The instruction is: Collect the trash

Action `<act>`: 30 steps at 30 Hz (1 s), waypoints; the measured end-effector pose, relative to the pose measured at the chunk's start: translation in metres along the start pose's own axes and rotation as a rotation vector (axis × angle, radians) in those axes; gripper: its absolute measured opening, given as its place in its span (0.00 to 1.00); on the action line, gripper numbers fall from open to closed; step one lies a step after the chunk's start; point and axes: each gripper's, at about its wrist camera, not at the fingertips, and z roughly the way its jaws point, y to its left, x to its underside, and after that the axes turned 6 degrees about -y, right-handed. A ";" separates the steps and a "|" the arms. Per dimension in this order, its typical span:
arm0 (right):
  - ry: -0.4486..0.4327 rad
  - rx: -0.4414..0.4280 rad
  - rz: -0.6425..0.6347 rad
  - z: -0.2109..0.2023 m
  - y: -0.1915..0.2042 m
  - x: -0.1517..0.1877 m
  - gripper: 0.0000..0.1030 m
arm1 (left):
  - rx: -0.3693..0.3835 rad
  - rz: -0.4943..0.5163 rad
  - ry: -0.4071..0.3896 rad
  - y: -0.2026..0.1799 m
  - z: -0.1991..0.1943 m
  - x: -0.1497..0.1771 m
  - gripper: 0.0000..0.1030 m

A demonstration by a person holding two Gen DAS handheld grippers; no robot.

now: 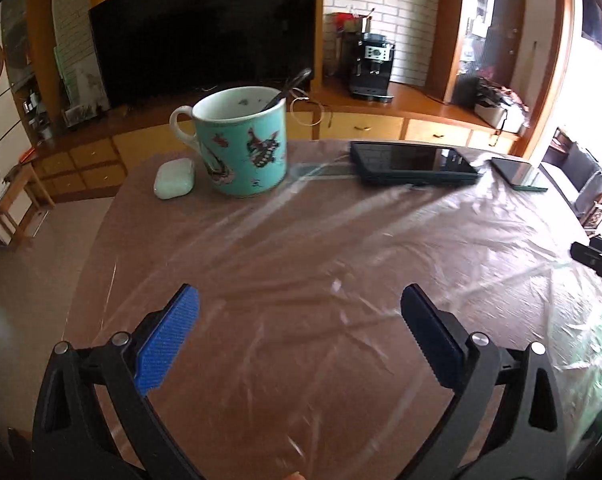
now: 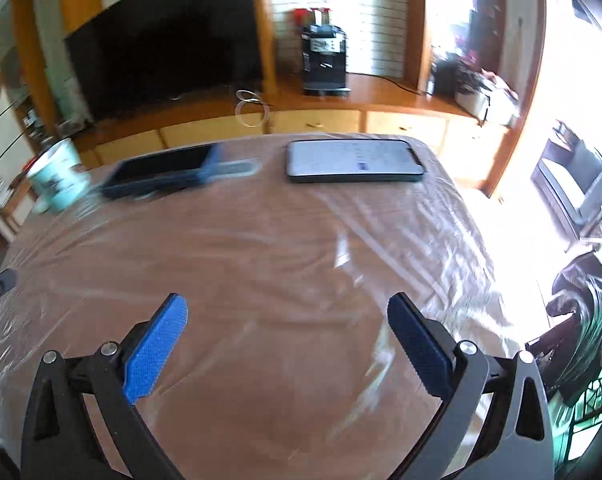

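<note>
Both your grippers hang empty over the table [image 1: 301, 240]: the left gripper [image 1: 301, 312] has its jaws spread wide with nothing but bare plastic sheet [image 1: 381, 220] between the blue pads, and the right gripper [image 2: 287, 320] is just as wide and just as empty. Look for trash and you find none that the pictures make plain. On the far side of the table stand a mug [image 1: 241, 140] with a spoon [image 1: 289, 88] in it, a small pale case [image 1: 174, 179] touching or just beside the mug's left, a dark tablet [image 1: 413, 162] to its right, and a phone [image 2: 355, 160] further right; none of these reads as rubbish. The stretch of sheet near you is clear of scraps, wrappers or crumbs as far as either view shows, though the right view is blurred and small bits could be lost in the glare and the wrinkles. At the right edge of the right view a dark bag [image 2: 581, 304] sits beside the table, open-mouthed; it may well be the trash bag, but you cannot see what is in it. So your judgement should be that the table part of the job is close to finished or finished, with nothing held and nothing obvious left to pick. What remains, if anything, is a check of the table's hidden near edge and the floor.
</note>
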 end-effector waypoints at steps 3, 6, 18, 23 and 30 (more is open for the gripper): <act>0.026 0.017 0.040 0.017 -0.022 -0.005 0.96 | -0.009 -0.031 0.038 0.012 0.022 -0.004 0.98; 0.038 0.048 0.025 0.027 -0.030 0.000 0.96 | 0.011 -0.072 0.063 0.020 0.033 -0.001 0.98; 0.049 0.109 0.000 0.039 -0.026 0.006 0.97 | -0.044 -0.047 0.103 0.019 0.051 0.003 0.99; 0.051 0.115 -0.003 0.039 -0.025 0.005 0.97 | -0.044 -0.049 0.103 0.019 0.050 0.003 0.99; 0.051 0.118 -0.005 0.039 -0.025 0.005 0.96 | -0.045 -0.049 0.103 0.019 0.051 0.003 0.99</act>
